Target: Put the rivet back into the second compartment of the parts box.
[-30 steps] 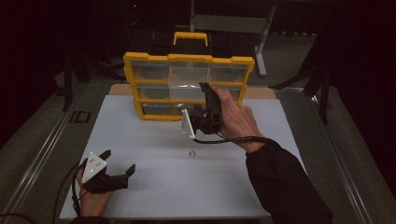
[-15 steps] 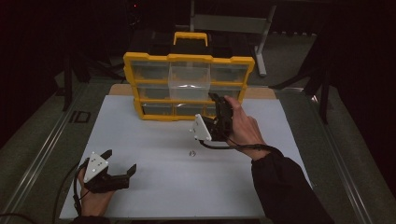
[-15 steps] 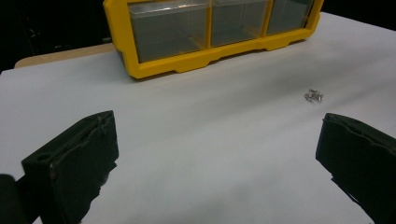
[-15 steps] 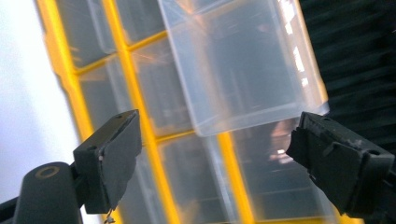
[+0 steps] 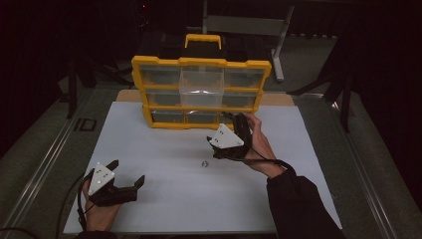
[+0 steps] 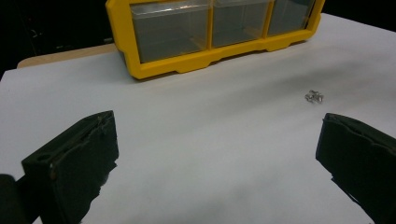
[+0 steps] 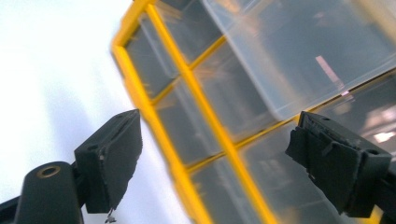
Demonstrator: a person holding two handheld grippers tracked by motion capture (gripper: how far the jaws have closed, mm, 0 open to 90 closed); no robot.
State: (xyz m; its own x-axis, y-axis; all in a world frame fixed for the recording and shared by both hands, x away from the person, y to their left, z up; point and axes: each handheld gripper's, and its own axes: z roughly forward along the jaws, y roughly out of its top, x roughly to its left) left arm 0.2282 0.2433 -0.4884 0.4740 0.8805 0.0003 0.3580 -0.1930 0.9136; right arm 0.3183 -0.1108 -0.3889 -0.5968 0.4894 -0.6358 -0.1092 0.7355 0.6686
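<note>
We hold the right gripper [image 5: 225,121] wide open and empty before the yellow drawer organiser [image 5: 201,92], whose middle clear drawer [image 5: 201,85] stands pulled out; the small metal part [image 5: 204,163] lies on the white table [image 5: 164,149], not yet picked up; our left gripper [image 5: 127,177] rests open, empty, near the front edge

White board [image 5: 164,199] covers most of the tabletop, matte and plain. Light wooden panel [image 5: 127,95] sticks out from under its far edge, also seen as a tan strip in the left gripper view. Grey metal rail [image 5: 45,159] runs along the table's left side, with a small black rectangular plate [image 5: 85,124] just beside it. Grey metal stand [image 5: 249,24] is behind the table. Dark frame legs [image 5: 343,94] are at far right. Background is dark.
</note>
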